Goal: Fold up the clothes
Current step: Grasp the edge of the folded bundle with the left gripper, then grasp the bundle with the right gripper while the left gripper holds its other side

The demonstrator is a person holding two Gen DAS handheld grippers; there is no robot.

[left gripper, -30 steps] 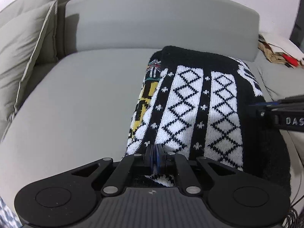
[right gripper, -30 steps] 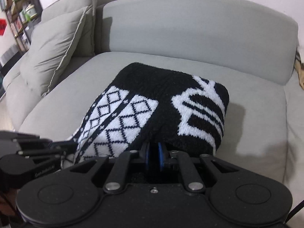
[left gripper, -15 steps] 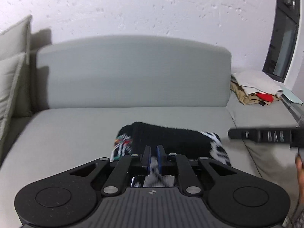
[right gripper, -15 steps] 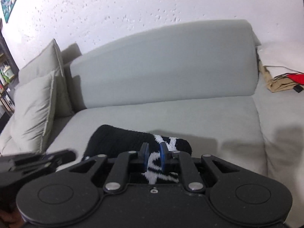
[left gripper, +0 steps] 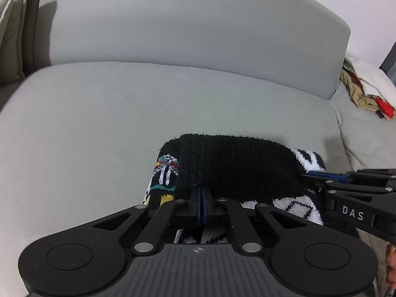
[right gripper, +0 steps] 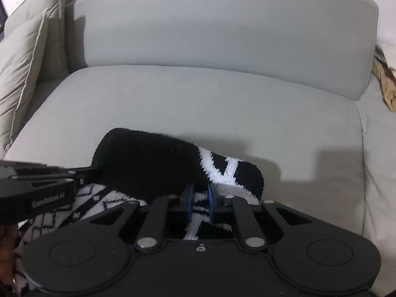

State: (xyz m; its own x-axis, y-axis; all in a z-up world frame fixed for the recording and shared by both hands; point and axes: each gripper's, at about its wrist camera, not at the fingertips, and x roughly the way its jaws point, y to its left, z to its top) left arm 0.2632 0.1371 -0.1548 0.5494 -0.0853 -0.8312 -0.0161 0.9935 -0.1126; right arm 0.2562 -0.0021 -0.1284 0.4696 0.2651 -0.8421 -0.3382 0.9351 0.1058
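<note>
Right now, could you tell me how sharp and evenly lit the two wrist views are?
Left wrist view: sharp, fisheye bends the sofa backrest; the black sweater loses knit detail. Right wrist view: slightly softer, soft shadows on the seat cushion right of the sweater; no glare.

A thick black-and-white knit sweater sits on the grey seat, bunched into a folded bundle. Its top layer is plain black ribbed knit, doubled over and rounded at the far edge like a soft roll. On the left end, colour shows: a small motif in white, teal, red and yellow. Underneath, white panels with black diamond lattice peek out along the near edge. From the right wrist view the sweater shows its right end, with bold white lettering-like shapes on black, curling over the fold. The near edge is lifted off the seat, the far part resting on the cushion.
</note>
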